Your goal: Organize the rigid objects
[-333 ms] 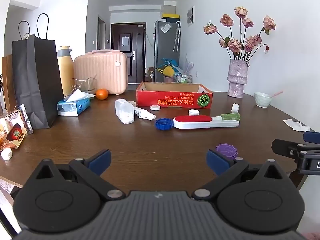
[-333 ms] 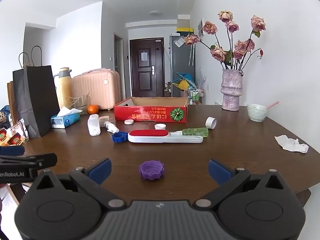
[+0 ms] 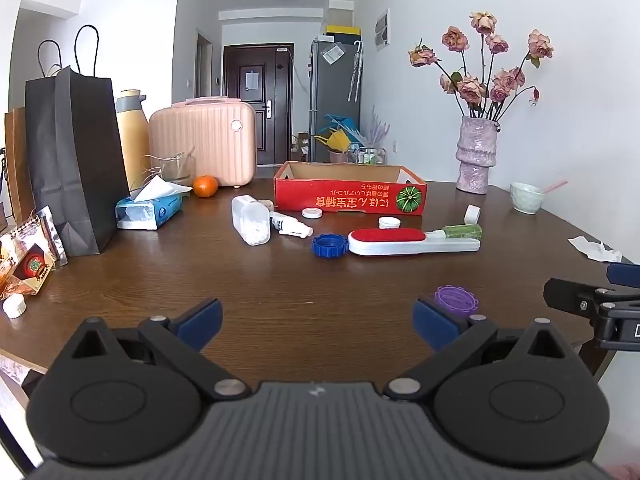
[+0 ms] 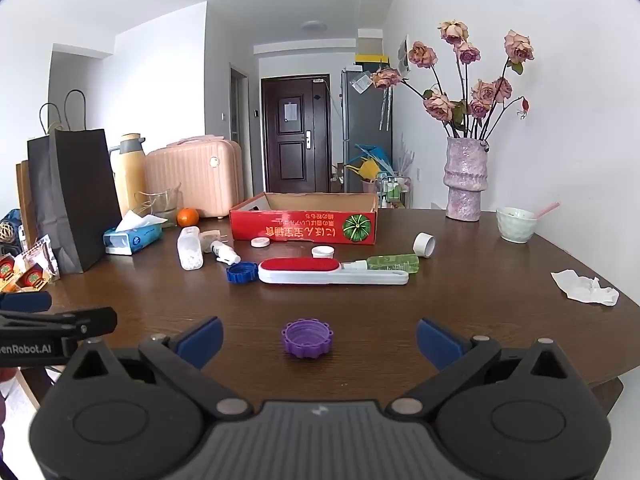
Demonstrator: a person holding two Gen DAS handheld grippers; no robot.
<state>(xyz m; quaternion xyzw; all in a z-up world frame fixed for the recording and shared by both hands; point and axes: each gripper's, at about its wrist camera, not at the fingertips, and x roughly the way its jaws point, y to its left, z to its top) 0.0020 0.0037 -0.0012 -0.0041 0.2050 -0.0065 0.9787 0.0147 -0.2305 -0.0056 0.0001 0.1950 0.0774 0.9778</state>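
One purple cap (image 4: 307, 338) lies on the brown surface (image 4: 460, 292) between my right tool's (image 4: 318, 338) spread, empty fingers, untouched. At its 12 o'clock lie one blue cap (image 4: 241, 272), one red-topped lint brush (image 4: 334, 271), one green spray bottle (image 4: 390, 262) and, farther off, one red cardboard box (image 4: 304, 226). My left tool (image 3: 318, 318) is spread wide too, gripping nothing.

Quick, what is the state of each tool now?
Left tool: open, holding nothing.
Right tool: open, holding nothing; the purple cap lies untouched on the table between its fingers.
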